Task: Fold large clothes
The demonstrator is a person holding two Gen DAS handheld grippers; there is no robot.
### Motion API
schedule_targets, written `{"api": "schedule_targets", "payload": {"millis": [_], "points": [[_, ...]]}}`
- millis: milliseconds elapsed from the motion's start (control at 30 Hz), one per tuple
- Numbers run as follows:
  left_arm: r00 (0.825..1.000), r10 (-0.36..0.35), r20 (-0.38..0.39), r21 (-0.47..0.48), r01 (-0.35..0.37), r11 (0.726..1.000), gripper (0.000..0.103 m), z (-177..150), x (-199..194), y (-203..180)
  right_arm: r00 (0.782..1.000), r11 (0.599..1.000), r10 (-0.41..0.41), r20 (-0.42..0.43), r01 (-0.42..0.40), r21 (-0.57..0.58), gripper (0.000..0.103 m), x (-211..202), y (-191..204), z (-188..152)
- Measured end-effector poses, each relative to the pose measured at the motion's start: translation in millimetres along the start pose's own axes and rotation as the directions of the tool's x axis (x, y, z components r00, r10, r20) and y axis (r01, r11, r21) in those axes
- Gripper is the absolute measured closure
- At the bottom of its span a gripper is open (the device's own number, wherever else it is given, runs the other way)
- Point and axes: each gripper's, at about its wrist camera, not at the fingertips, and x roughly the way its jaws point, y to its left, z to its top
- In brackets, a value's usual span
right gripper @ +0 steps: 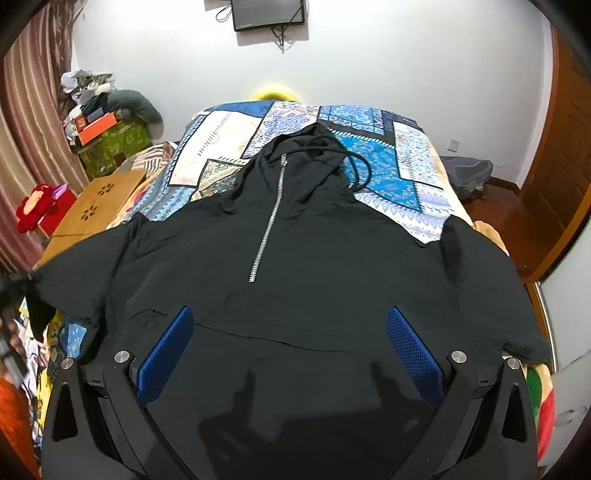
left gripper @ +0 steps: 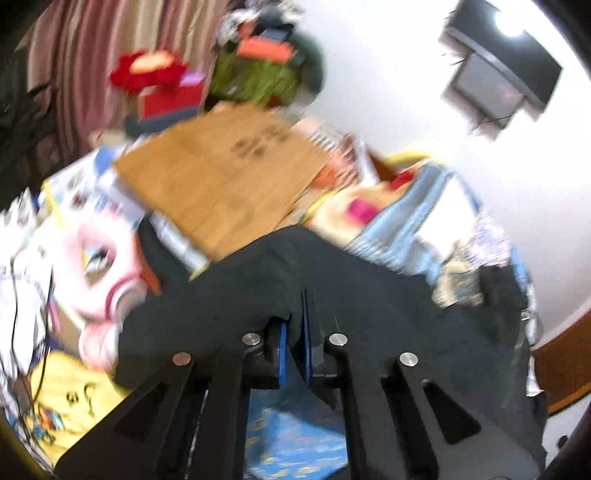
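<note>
A black half-zip hoodie lies face up on the patchwork bedspread, hood toward the far wall, its silver zipper running down the chest. My right gripper is open, its blue pads spread wide just above the hoodie's front pocket, holding nothing. My left gripper is shut on the hoodie's black sleeve fabric, which is lifted at the bed's left side; that view is motion-blurred. In the right wrist view the left sleeve end rises at the far left.
A wooden lap desk sits beside the bed on the left, with a red plush toy and a cluttered green box behind it. A wall screen hangs ahead. A wooden door stands at the right.
</note>
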Motion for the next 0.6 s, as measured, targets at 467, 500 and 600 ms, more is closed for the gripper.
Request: {"api": "schedule_targets", "payload": {"millis": [467,500,600], "points": [[0.946,-0.323,-0.023,0.334,0.312,0.889,0.099,-5,-38,-203,0.998,0.998,-0.057,0.029,0.057,0.007,0.0,-11,-28,0],[0.942,-0.333,-0.044,0.358,0.326,0.875,0.099,-13,-37,-215,0.998,0.998,-0.059,0.028,0.059,0.005,0.0,-12,-30,-1],[0.939,-0.326,-0.11,0.452,0.339,0.825,0.099,-47,-29,-251,0.998,0.998,-0.056,0.021,0.056,-0.002,0.0,-12,-34,-5]]}}
